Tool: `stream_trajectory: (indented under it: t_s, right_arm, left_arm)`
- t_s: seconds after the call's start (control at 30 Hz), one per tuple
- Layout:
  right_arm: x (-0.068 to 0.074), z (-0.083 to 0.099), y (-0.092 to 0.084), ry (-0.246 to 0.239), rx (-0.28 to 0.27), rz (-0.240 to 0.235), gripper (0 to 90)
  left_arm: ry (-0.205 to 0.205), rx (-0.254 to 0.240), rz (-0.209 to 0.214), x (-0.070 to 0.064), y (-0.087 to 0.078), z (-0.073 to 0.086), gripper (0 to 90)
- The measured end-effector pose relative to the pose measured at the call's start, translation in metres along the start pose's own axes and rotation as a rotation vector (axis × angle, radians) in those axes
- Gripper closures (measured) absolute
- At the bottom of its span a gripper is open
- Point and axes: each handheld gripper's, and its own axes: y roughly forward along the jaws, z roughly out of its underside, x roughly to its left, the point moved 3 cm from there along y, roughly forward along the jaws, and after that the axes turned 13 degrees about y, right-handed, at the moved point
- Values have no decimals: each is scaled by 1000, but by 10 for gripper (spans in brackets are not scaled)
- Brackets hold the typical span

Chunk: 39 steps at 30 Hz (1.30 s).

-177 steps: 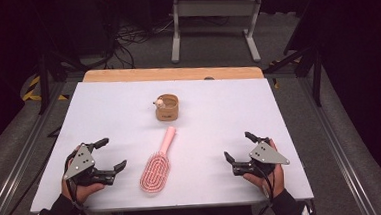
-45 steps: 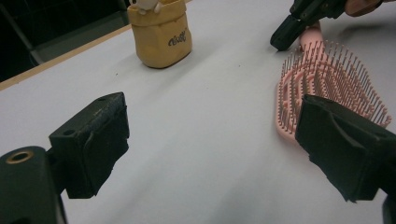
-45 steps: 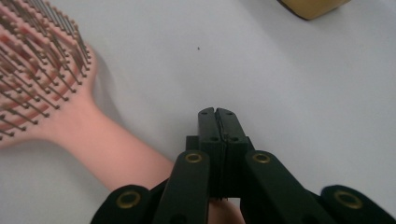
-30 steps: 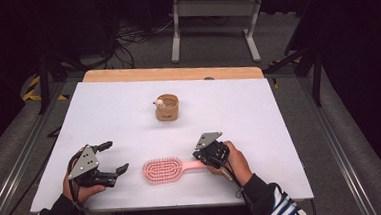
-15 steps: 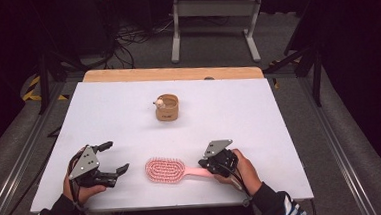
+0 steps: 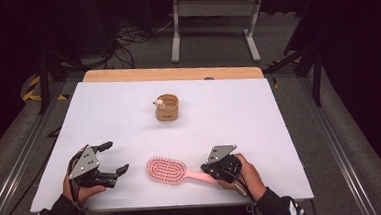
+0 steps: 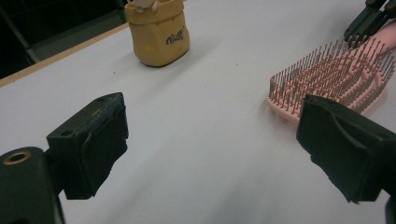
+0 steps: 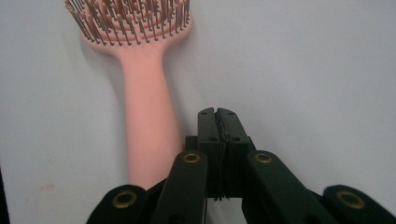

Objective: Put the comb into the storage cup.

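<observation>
At the left of the high view I have my left gripper (image 6: 115, 157) resting near the front edge of the white rectangular table top (image 6: 228, 110), held in the left hand (image 6: 80, 187). Its jaws stand wide apart with nothing between them; in the left gripper view the two black pads (image 7: 91, 144) frame bare table surface.

Just to its right lies the pink plastic hairbrush with an oval, vented head (image 6: 175, 171). It rests flat with its bristles up, head toward the left gripper and handle running right toward my other hand. In the left gripper view the brush head (image 7: 329, 77) sits beyond the right-hand pad, apart from it.

Farther back, near the middle of the table, stands a small tan cup-shaped container with a pale figure at its rim (image 6: 167, 107), well apart from the brush; the left gripper view shows it upright (image 7: 159, 30).

At the right, my right gripper (image 6: 208, 169) sits at the handle end of the brush. In the right gripper view its jaws are pressed together, tips (image 8: 217, 114) meeting on nothing, and the pink handle (image 8: 149, 121) lies just beside them on their left. Whether the closed jaws touch the handle I cannot tell.
</observation>
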Motion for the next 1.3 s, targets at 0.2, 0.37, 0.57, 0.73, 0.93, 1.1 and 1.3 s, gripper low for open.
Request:
stream_trajectory:
  t_s: [0.2, 0.37, 0.57, 0.73, 0.93, 1.1, 1.3]
  right_arm:
    - [-2, 1, -2, -4, 0, -4, 856]
    - [-6, -1, -6, 1, -23, 15, 809]
    - [-10, -7, -14, 19, -61, 16, 706]
    - [-10, -19, -19, 31, -72, 10, 504]
    - [2, -30, -13, 26, -28, 17, 194]
    - [8, -35, -7, 11, 14, 25, 104]
    - [18, -40, 6, -1, 116, -10, 86]
  left_arm:
    - [7, 6, 2, 0, 0, 0, 101]
    - [15, 15, 4, 0, 1, 1, 101]
    - [18, 19, 10, -1, 2, 0, 101]
    - [13, 12, 14, -1, 2, 0, 99]
    - [17, 15, 14, -2, 2, -1, 93]
    - [11, 12, 22, -3, 2, -1, 89]
    - [11, 14, 23, -2, 3, -1, 70]
